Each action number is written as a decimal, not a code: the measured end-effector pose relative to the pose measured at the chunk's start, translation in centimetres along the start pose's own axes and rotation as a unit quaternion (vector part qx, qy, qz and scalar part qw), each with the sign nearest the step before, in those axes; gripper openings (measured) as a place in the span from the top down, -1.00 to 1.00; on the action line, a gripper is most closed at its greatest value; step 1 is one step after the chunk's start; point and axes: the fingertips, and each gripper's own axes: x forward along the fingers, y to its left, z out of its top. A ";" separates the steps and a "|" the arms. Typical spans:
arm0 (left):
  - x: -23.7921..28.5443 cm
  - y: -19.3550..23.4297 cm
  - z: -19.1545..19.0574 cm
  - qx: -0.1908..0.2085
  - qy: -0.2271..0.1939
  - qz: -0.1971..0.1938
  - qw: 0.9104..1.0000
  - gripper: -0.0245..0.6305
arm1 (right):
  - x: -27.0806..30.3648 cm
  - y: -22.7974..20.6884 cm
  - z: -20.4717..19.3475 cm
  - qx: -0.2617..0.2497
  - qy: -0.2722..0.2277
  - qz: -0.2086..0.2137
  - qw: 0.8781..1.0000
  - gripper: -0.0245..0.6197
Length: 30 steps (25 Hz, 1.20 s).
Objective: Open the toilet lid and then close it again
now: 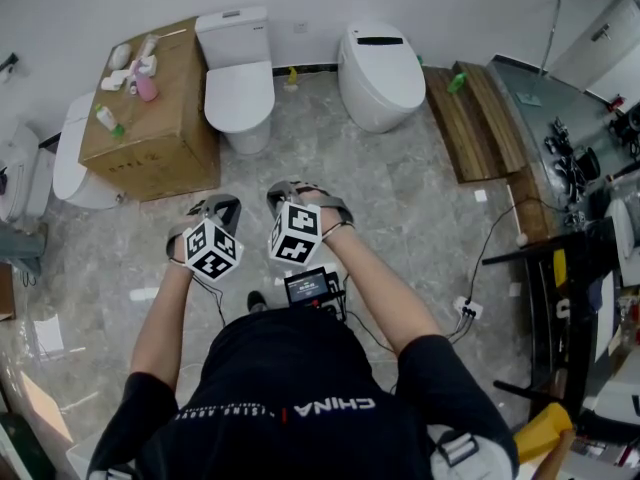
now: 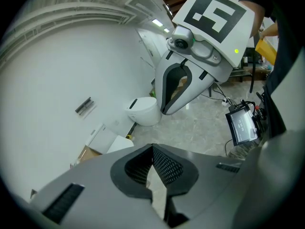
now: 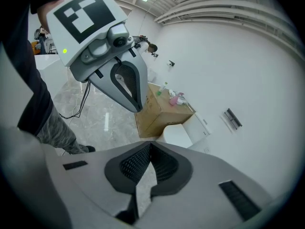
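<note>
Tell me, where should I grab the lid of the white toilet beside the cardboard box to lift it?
Probably the rounded front edge of the lid, coming from the front. It lies flat and shut, hinged back by the tank, so the front end should swing up easiest.

Just past the jaws of the right gripper [image 3: 151,147], the white toilet [image 3: 183,133] is half covered by that gripper's own body. The bits [image 3: 174,98] on the cardboard box [image 3: 159,113] further out are too small to be told apart, tbh.
</note>
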 end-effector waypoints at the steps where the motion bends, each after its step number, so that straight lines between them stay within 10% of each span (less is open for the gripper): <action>1: 0.2 0.0 0.1 0.002 0.002 0.003 1.000 0.89 | 0.1 -0.1 -0.2 0.000 -0.001 0.002 1.000 0.88; 18: 3.8 -0.2 1.6 -0.033 0.030 0.022 0.999 0.89 | 1.5 -1.6 -4.9 -0.014 -0.009 0.031 0.999 0.88; 30: 10.2 9.9 -1.7 -0.016 0.004 -0.015 1.000 0.89 | 10.1 -8.2 -1.7 0.021 0.017 0.040 0.999 0.88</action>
